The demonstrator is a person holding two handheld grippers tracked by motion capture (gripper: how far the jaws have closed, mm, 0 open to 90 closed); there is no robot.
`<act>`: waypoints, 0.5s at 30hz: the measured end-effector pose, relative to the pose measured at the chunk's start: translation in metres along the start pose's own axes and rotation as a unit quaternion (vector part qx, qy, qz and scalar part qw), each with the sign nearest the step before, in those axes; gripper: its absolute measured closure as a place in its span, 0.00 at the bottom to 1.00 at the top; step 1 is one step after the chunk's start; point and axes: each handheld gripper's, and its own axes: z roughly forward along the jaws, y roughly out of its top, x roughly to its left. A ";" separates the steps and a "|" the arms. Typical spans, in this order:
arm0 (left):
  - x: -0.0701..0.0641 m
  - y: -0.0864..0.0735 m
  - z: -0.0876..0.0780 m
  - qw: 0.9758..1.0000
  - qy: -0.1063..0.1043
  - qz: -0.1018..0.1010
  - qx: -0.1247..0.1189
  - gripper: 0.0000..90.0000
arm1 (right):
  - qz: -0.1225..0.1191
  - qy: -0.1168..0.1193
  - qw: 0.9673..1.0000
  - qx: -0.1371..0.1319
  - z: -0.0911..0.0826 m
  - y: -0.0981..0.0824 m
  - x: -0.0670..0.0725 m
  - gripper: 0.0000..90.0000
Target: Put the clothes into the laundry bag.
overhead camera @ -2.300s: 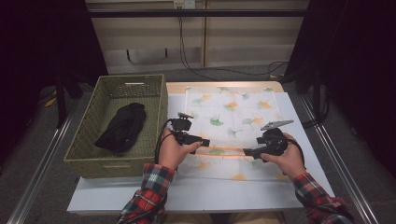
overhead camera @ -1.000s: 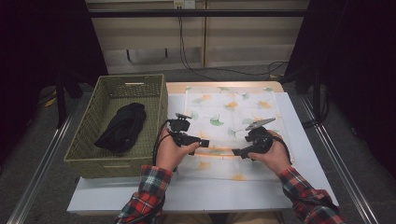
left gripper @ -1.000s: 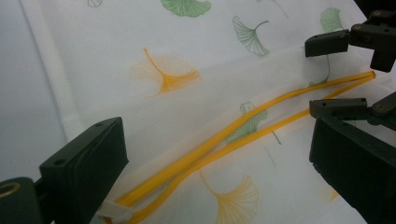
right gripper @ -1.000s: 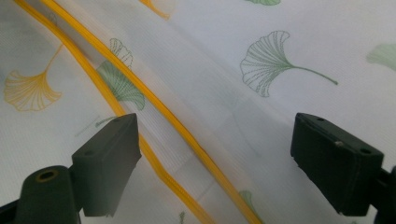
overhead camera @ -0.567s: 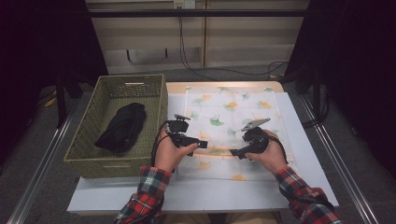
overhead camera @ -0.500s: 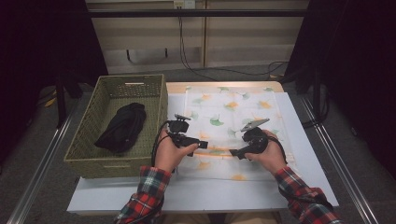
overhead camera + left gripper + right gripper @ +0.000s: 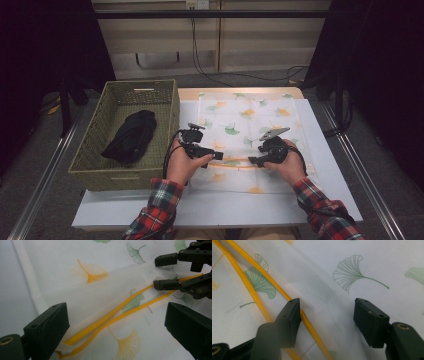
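Mesh bag with leaf prints gets its zipper flap pinched

Mesh bag, white and see-through with green and yellow fan-shaped leaves on it, lies flat on the white table. It sits right under both grippers, so the person can work on it without lifting it.

Two thin yellow zipper lines run across the bag between the two tools. The left gripper rests low on the cloth with its jaws wide apart. One jaw sits just beside the white zipper pull at the near end of the yellow lines. It grips nothing. I think it waits there to catch the pull.

The right gripper points toward the left one. Its jaws are about half open, standing on both sides of a raised fold of cloth next to the yellow line. The pads do not squeeze the fold yet. I think it means to hold the bag steady.

Off to the left of the left gripper stands a green woven basket with a rolled black cloth inside.

A moment ago the right gripper was farther to the right. It has slid in closer to the left one, and its jaws have just been closing. The left hand stayed put.
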 end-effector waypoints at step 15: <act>-0.001 0.002 0.002 1.000 0.002 0.004 0.002 0.06 | 0.001 0.013 1.000 -0.007 0.003 0.004 -0.004 0.70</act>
